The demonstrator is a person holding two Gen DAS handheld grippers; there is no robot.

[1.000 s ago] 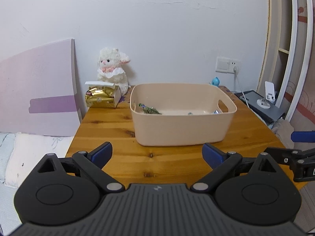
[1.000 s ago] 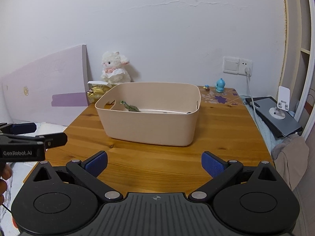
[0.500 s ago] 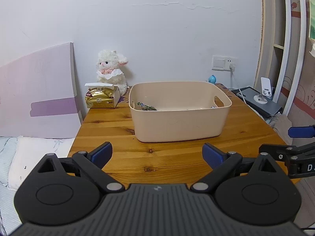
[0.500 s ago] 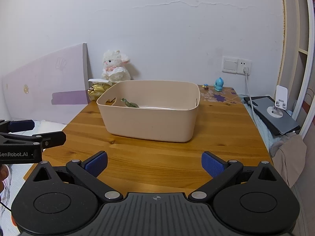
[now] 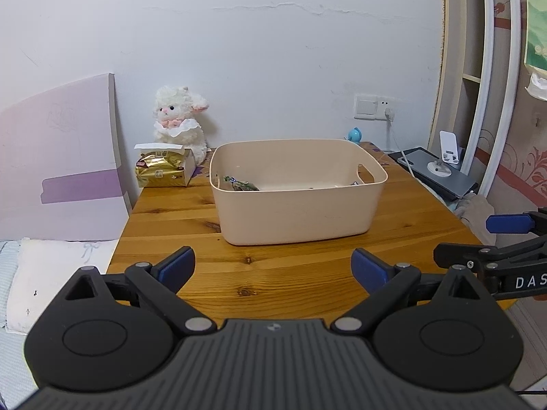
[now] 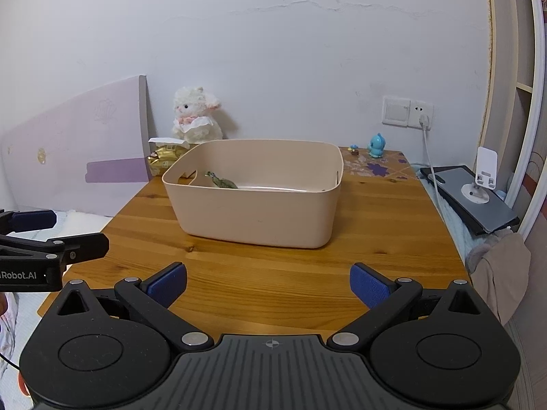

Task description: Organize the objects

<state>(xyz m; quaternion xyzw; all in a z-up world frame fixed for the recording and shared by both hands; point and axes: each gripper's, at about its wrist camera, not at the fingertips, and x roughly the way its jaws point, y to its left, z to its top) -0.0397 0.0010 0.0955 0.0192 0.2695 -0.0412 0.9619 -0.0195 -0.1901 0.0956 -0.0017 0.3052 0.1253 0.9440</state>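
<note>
A beige plastic bin (image 5: 294,212) (image 6: 253,218) stands in the middle of the wooden table (image 5: 191,218) (image 6: 386,218). A green wrapped item (image 5: 239,185) (image 6: 221,181) lies inside near its left wall, and small items show near its right handle. My left gripper (image 5: 273,266) is open and empty, above the table's near edge. My right gripper (image 6: 268,282) is open and empty, also at the near edge. Each gripper shows at the side of the other's view: the right one (image 5: 492,239), the left one (image 6: 44,235).
A plush lamb (image 5: 179,119) and a gold tissue pack (image 5: 162,167) stand at the back left. A blue figurine (image 6: 376,145) stands at the back right. A tablet with a phone stand (image 6: 478,194) lies to the right. A lilac board (image 5: 58,157) leans at the left.
Both grippers have drawn back from the bin and risen a little, so the bin looks smaller. Both stay open and empty.
</note>
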